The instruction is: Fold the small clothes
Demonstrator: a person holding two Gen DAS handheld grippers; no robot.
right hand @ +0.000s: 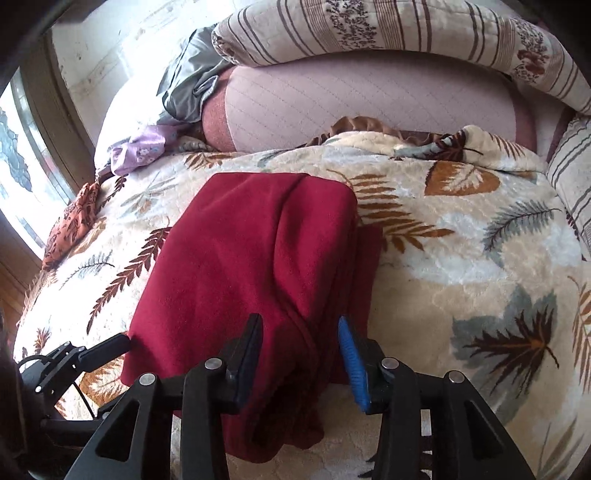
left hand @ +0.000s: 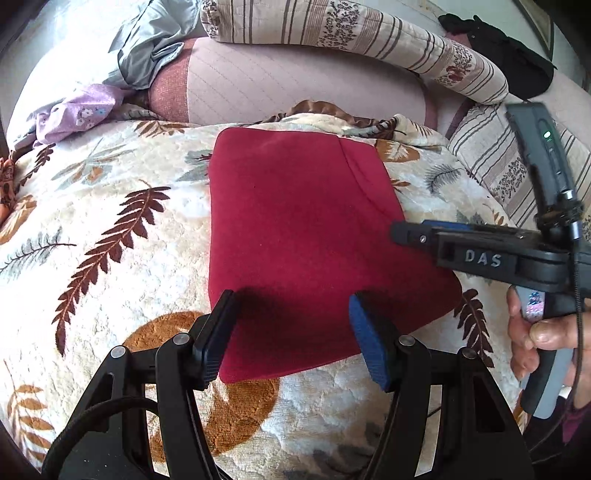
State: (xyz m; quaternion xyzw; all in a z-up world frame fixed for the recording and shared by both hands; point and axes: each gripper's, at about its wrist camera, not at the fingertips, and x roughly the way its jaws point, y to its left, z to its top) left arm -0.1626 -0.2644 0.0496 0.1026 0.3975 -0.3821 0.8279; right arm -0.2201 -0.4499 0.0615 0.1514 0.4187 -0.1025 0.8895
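Red cloth folded, flat on leaf blanket. Left gripper over its near edge, fingers wide, nothing gripped. Right gripper fingers parted astride cloth's near fold, pads not pressing. Striped quilt behind.

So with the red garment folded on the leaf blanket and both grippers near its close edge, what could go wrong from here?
1. The right gripper stands open with the red garment's thick folded edge between its fingers; pulling away carelessly could drag that edge and undo the fold.
2. The leaf blanket looks soft and lumpy, so the layers may slide apart.
3. The left gripper hovers open over the near edge; dipping could snag the cloth.
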